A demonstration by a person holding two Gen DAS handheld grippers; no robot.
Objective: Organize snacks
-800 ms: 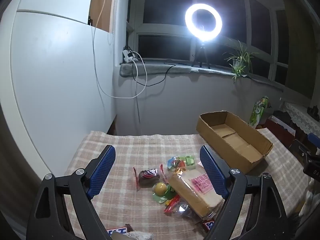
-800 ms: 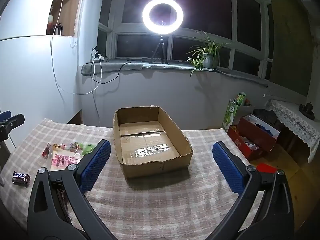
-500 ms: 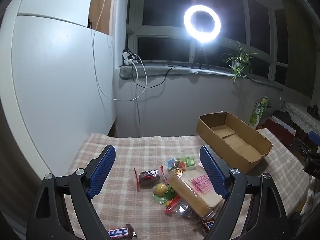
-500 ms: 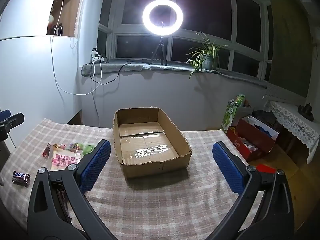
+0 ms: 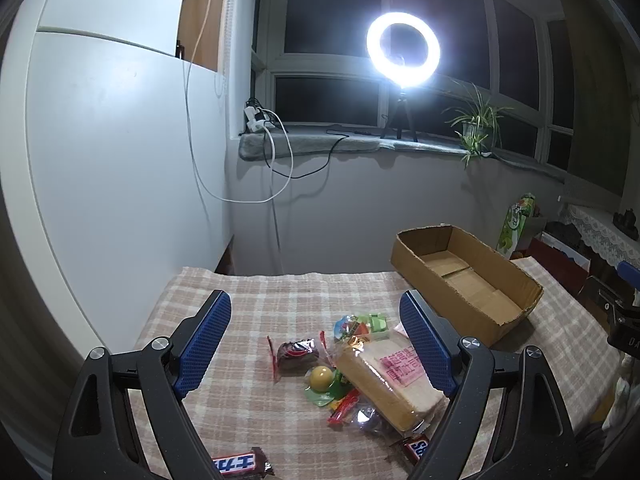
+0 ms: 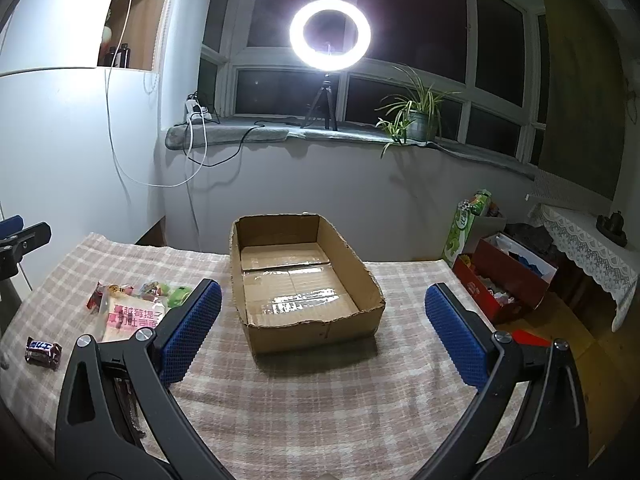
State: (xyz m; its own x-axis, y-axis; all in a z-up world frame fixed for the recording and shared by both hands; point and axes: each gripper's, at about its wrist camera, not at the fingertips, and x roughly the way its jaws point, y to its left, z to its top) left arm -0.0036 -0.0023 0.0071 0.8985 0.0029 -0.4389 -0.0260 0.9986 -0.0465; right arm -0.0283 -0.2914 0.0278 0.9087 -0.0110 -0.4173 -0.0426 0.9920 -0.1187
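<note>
a home room at night: plaid-covered table [image 6: 320,420], potted plant [image 6: 416,120] on the windowsill, lace-draped side table [image 6: 588,248].

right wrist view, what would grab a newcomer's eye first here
The glowing white ring light on the windowsill dominates, glaring against dark panes. Below it, an empty brown cardboard box sits mid-table on the checked beige tablecloth. At the left edge lies a cluster of colourful wrapped snacks.

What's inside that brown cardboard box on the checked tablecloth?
Nothing: the brown cardboard box shows only its bare taped bottom flaps. The near wall hides a thin strip of floor just behind it; the snacks lie outside on the checked tablecloth.
</note>
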